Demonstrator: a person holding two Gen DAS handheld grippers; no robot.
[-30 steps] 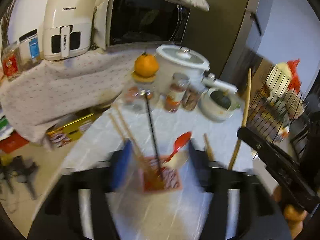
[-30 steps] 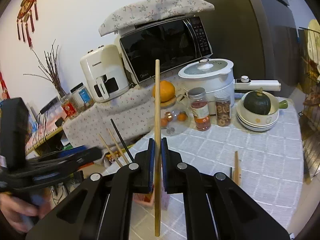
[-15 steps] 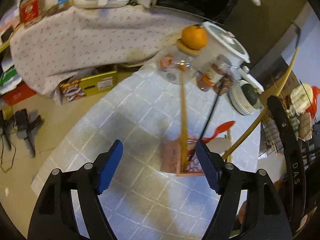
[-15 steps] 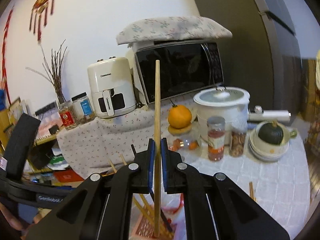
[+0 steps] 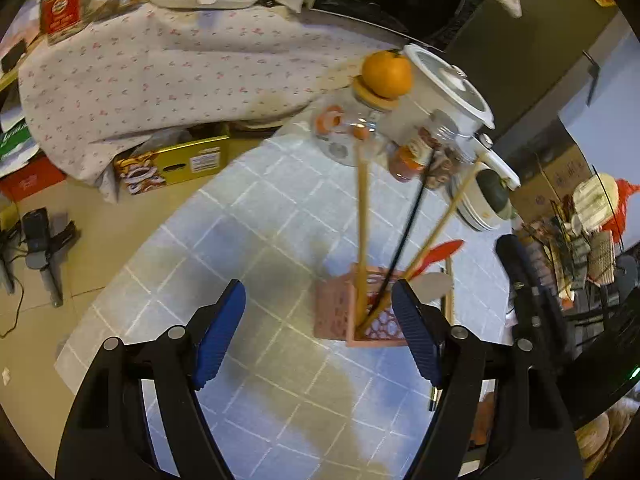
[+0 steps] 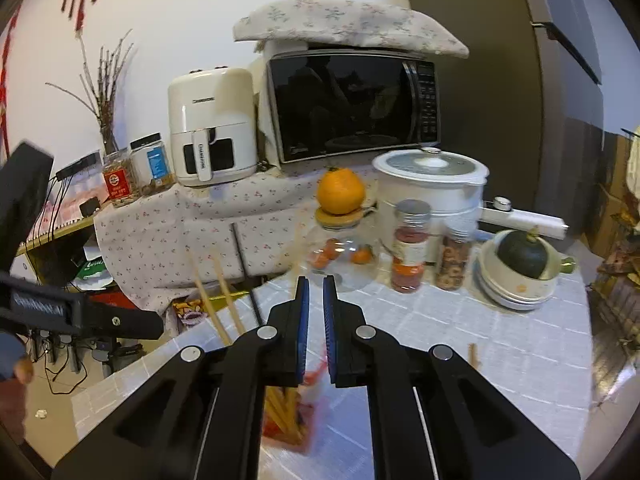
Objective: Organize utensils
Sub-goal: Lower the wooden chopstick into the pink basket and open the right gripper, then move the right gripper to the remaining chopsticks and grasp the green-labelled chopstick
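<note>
Left wrist: left tool [image 5: 318, 334] gaping beside pink holder [image 5: 352, 316]; right tool [image 6: 314, 330] seemingly clenched empty.

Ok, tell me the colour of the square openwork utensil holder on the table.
Pink utensil holder, clearest in the left wrist view.

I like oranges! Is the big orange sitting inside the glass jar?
No, the orange sits on top of the glass jar's lid.
</note>
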